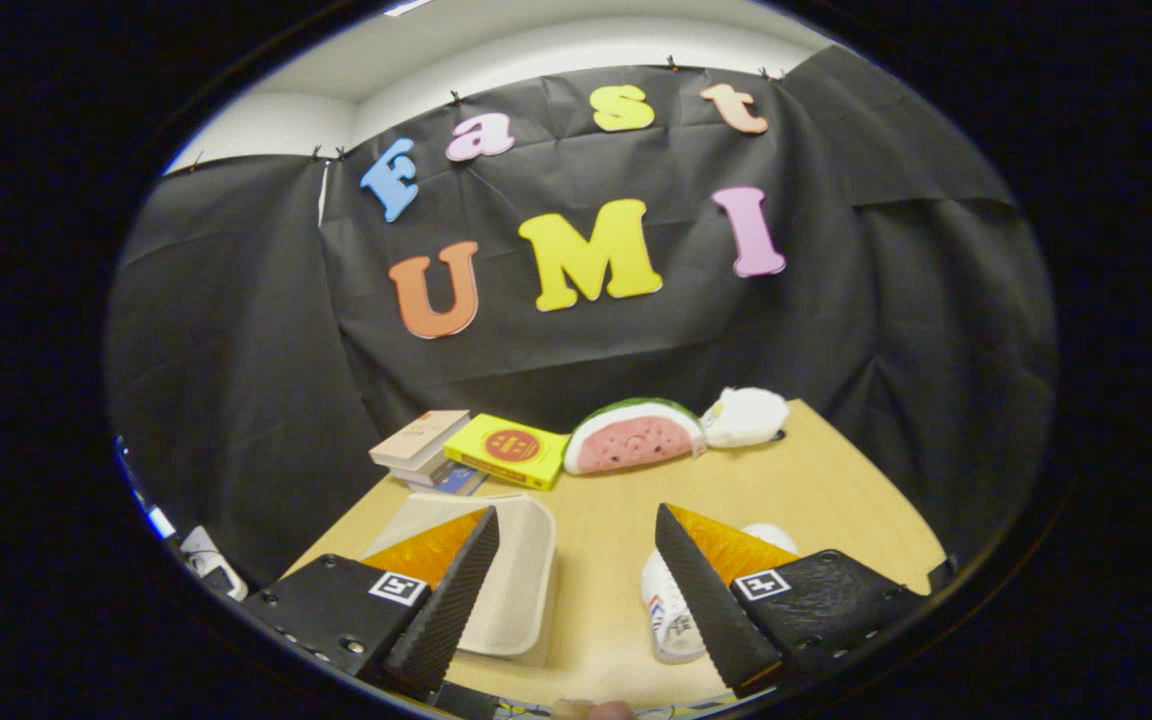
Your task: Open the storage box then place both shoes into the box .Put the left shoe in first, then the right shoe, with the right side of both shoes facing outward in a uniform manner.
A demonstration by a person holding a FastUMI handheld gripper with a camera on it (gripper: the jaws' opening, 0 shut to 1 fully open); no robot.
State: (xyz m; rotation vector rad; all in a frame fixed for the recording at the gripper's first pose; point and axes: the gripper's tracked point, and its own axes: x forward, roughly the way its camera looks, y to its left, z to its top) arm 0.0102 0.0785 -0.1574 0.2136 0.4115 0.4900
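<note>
Wooden table (816, 480) as the landmark, running from under the gripper back to the black cloth wall. Largest on it, the cream storage box (521, 580), lying flat at the near left part of the table, partly behind the left finger; lid apparently in place, though hard to tell for certain from this angle. Next, toward the far edge of the table, a plush watermelon slice (633, 436) with a white plush toy (744, 416) touching its right end. Left of these, also at the far edge, a yellow book (507, 450) leaning against a small stack of books (421, 445). On the near right part of the table, a white shoe (668, 610), mostly hidden behind the right finger, well apart from the box; second shoe not made out. Above the near table, the gripper (576, 540), fingers spread wide, nothing held between them, bare tabletop in the gap. Judged from the layout: task at its very start, box probably yet to be opened, then left shoe, then right shoe still to go in, right sides outward.
</note>
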